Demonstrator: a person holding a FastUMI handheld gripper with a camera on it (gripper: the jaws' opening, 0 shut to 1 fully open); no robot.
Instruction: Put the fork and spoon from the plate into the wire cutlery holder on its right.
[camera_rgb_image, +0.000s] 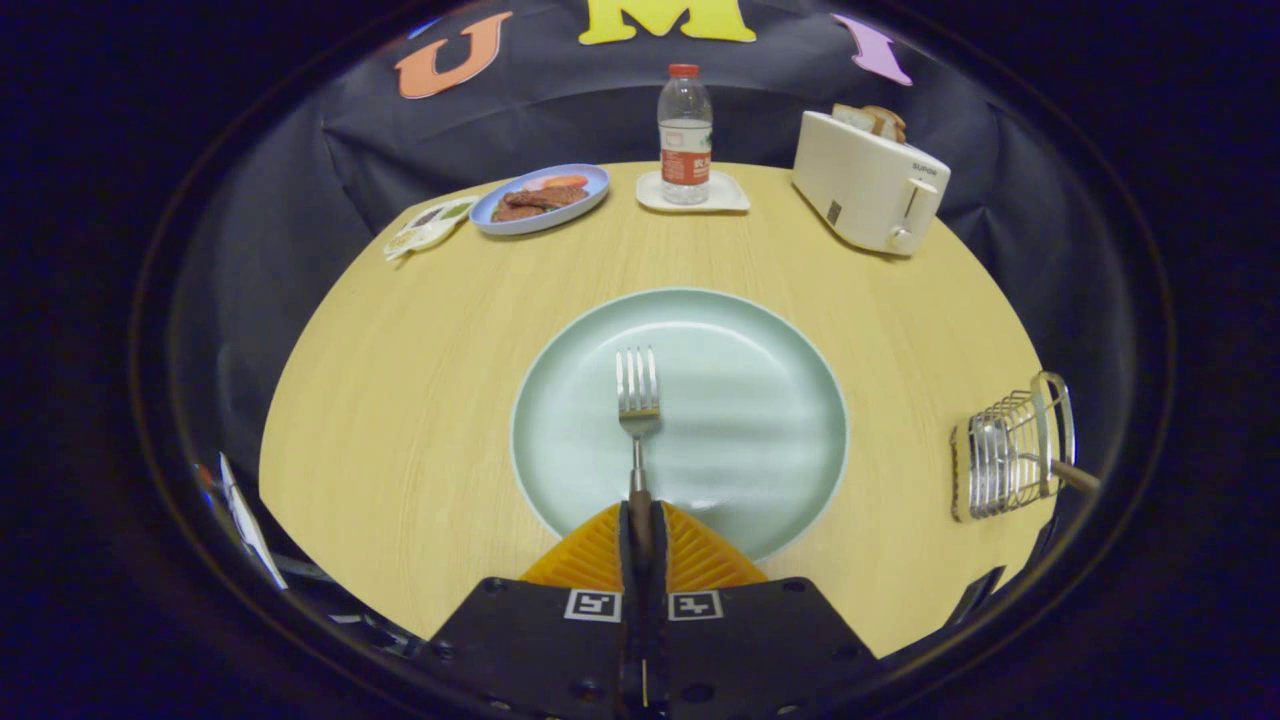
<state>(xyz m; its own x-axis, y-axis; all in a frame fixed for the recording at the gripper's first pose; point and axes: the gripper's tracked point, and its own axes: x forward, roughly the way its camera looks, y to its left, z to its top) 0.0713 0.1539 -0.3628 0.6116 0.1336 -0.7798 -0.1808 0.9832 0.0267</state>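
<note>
On the far left of the wooden table (420, 400) lies a small sachet (428, 227), just beside a blue plate (592, 186) that carries strips of brown food and something orange. Right of that plate, at the far middle, a clear water bottle (685, 135) with a red cap stands upright on a pale square coaster (724, 196). In the middle of the table sits the large pale green plate (760, 400). The fork (637, 400) points away over it, tines toward the far side, its handle running back between the gripper's (640, 535) fingers, which are pressed together on the handle's near end. Whether the fork rests on the plate or is held just above it cannot be told. Further right, at the far side, a cream toaster (868, 180) holds slices of bread in its slots. At the table's right edge stands the wire cutlery holder (1012, 450), well apart from the green plate, with the spoon (985, 445) inside it and its wooden handle sticking out to the right.
</note>
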